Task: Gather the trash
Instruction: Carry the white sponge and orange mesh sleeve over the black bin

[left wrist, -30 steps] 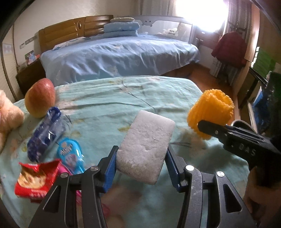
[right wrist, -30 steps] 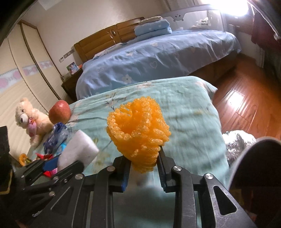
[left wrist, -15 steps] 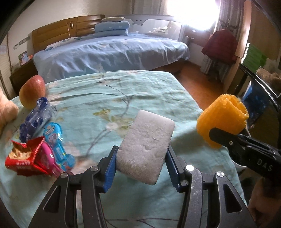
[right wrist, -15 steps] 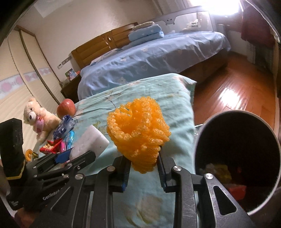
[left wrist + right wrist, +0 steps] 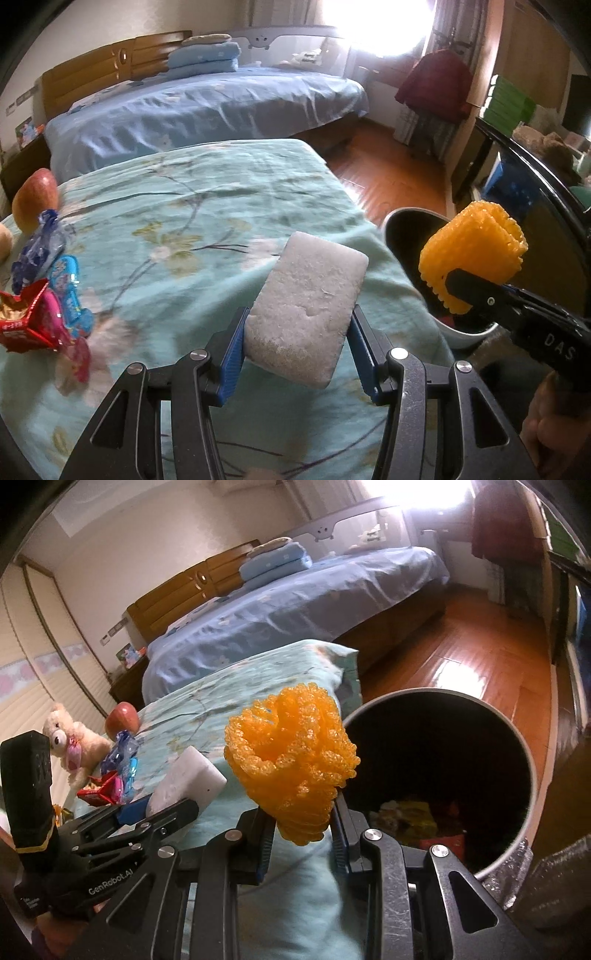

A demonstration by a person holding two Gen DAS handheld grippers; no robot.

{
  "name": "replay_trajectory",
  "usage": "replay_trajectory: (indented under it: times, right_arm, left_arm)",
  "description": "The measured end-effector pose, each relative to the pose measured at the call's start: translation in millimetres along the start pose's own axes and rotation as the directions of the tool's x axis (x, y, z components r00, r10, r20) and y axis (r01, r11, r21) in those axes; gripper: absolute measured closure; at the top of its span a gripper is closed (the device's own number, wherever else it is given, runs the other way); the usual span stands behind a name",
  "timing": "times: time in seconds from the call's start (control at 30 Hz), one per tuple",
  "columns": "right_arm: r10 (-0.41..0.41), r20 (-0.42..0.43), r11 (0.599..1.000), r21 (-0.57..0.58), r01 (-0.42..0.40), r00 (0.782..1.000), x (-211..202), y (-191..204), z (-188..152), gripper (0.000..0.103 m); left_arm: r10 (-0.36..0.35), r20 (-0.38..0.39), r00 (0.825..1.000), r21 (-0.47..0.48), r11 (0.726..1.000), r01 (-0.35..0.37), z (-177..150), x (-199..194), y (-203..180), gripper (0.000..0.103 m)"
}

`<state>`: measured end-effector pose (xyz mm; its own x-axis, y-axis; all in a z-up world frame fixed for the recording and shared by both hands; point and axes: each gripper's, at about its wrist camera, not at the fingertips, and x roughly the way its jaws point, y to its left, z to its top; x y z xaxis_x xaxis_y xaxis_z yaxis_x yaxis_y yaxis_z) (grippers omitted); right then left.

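My left gripper [image 5: 297,349] is shut on a white foam block [image 5: 306,308], held above the teal floral bedspread [image 5: 192,221]. My right gripper [image 5: 303,834] is shut on an orange foam net [image 5: 295,760] and holds it beside the rim of a round grey trash bin [image 5: 530,771], which has trash at its bottom. In the left wrist view the orange net [image 5: 474,254] hangs over the bin [image 5: 402,232] at the right. The white block [image 5: 188,781] also shows in the right wrist view. Snack wrappers, red [image 5: 22,321] and blue [image 5: 64,280], lie at the left.
A red apple [image 5: 35,197] and a teddy bear [image 5: 68,740] sit at the far left of the bedspread. A blue bed [image 5: 207,107] stands behind. Wooden floor [image 5: 480,657] lies to the right, with a crumpled foil piece [image 5: 511,875] by the bin.
Both grippers have moved right with their loads. The trash bin has come into view, and the orange net now sits at its rim.
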<state>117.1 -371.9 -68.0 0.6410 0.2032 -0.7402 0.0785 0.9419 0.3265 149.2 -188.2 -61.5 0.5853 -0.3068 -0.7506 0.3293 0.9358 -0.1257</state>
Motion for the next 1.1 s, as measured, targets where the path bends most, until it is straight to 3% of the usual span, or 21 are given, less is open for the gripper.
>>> replay_trajectory:
  times: [1.1]
  right_arm:
    - [-0.111, 0.011, 0.990, 0.093, 0.110, 0.994, -19, -69, 2, 0.075]
  left_arm:
    - [-0.048, -0.027, 0.998, 0.099, 0.994, 0.050, 23, 28, -71, 0.051]
